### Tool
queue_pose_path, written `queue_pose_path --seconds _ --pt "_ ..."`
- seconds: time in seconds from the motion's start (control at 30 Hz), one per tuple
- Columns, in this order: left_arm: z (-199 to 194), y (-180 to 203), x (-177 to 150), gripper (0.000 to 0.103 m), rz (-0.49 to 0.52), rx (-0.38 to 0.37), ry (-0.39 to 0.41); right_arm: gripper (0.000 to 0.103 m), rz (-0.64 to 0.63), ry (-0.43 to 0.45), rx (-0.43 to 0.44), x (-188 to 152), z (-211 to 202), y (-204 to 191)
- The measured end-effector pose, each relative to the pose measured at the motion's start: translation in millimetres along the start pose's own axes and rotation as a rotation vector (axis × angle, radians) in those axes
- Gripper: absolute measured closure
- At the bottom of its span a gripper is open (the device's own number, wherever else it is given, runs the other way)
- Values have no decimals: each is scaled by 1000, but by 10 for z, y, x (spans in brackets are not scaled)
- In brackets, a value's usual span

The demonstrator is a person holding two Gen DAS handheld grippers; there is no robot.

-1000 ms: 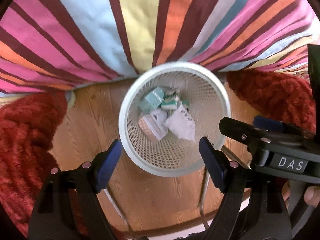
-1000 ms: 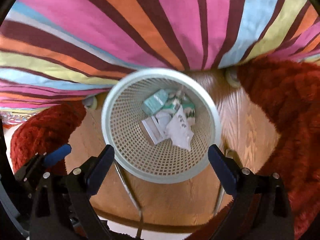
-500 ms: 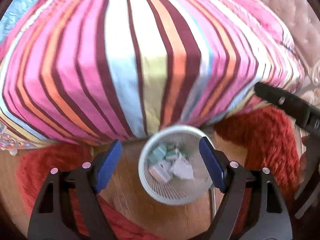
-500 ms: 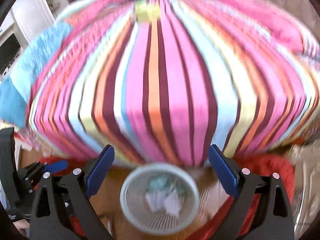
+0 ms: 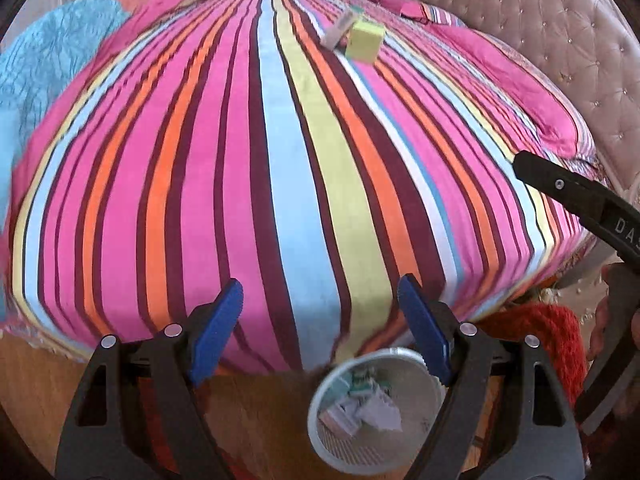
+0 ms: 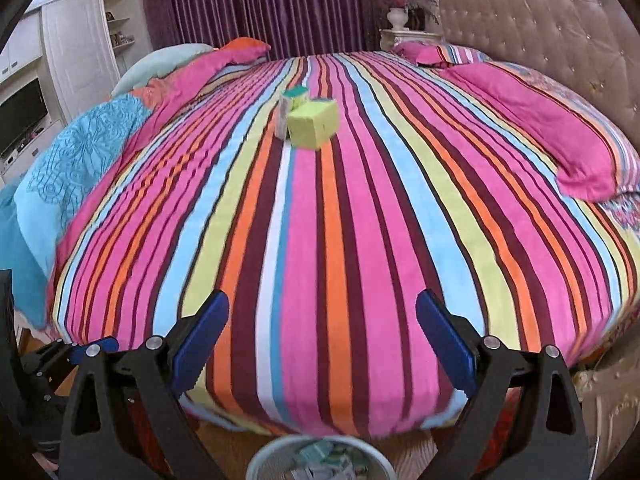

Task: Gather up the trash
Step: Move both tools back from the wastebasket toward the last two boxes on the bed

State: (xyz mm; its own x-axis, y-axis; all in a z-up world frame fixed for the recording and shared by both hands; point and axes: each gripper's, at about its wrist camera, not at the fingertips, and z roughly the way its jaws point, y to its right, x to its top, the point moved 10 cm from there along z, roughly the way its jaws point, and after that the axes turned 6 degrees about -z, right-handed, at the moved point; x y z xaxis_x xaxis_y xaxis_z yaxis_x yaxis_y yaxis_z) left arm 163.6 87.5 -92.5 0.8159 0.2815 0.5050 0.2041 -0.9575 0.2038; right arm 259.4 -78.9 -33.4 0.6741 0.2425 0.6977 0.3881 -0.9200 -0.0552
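- Left gripper (image 5: 320,330): jaws wide apart, nothing held. Right gripper (image 6: 322,334): same, wide and bare.
- Bin (image 5: 376,408) on the floor at the bed's foot, just below both grippers; crumpled paper and small boxes lie inside it.
- Risk one: I sit low over the bin rim. A careless swing forward could clip it and tip the load onto the floor.
- Bed (image 6: 328,240): striped cover, soft and rounded. It lies between me and what is left.
- Trash left: green box (image 6: 313,128) and a small carton (image 6: 289,111) touching it, far up the bed near the middle.
- Risk two: long reach. Pressing down on soft bedding may sink the box or pinch the cover with it.
- Risk three: the two touch. Closing on one could knock the other away, or catch both badly.
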Motion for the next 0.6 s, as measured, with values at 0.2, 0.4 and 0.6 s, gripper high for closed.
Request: queue_pose_path --seconds 0.2,0.4,0.6 --pt "114 -53 446 25 -20 -2 38 13 6 18 -2 292 150 -51" --pt "275 -42 762 25 10 8 51 13 22 18 -9 463 364 -39" --pt "423 -44 1049 25 15 2 62 13 8 21 -15 616 561 -23"
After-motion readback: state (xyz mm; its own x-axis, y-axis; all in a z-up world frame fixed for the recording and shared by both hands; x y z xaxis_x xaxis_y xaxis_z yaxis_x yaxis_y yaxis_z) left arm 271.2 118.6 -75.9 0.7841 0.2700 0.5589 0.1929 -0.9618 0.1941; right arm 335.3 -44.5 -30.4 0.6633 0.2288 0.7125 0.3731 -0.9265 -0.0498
